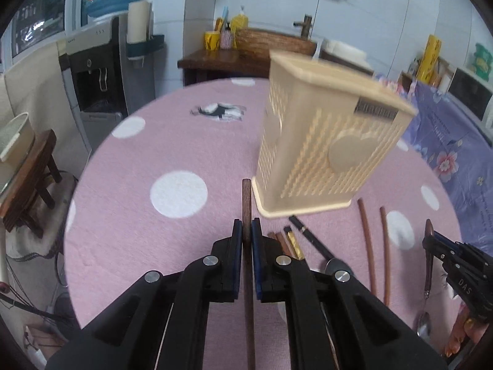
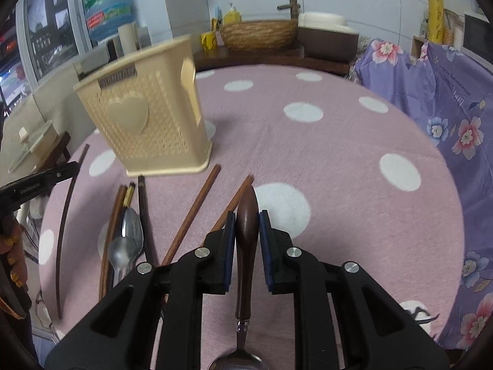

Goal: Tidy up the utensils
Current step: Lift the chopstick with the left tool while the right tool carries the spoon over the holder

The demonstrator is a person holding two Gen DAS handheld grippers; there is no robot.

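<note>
Nearest, L claw is clamped on a dark wooden chopstick, pads tight on both sides; stick runs straight along the claw's line, tip poking out ahead toward the holder, rest trailing back under the claw. R claw is clamped on the brown handle of a spoon, handle end forward, metal bowl hanging back near the camera, long axis also in line w/ the claw. Both look lifted off the pink dotted surface. Just beyond lie the leftovers: loose chopsticks fanned w/ tips toward the holder, plus metal spoons lying lengthwise beside them. Farther on stands the cream perforated utensil holder, upright, open top, near mid-surface. Step in hand, prob: carry each piece to the holder & drop it in. To do it well: raise above the rim first, tip each piece near vertical so its long axis lines up w/ the opening, go one at a time so the claws don't crowd, and keep hold till the lower end is inside the rim. Holder looks light; a knock on the rim could tip it.
</note>
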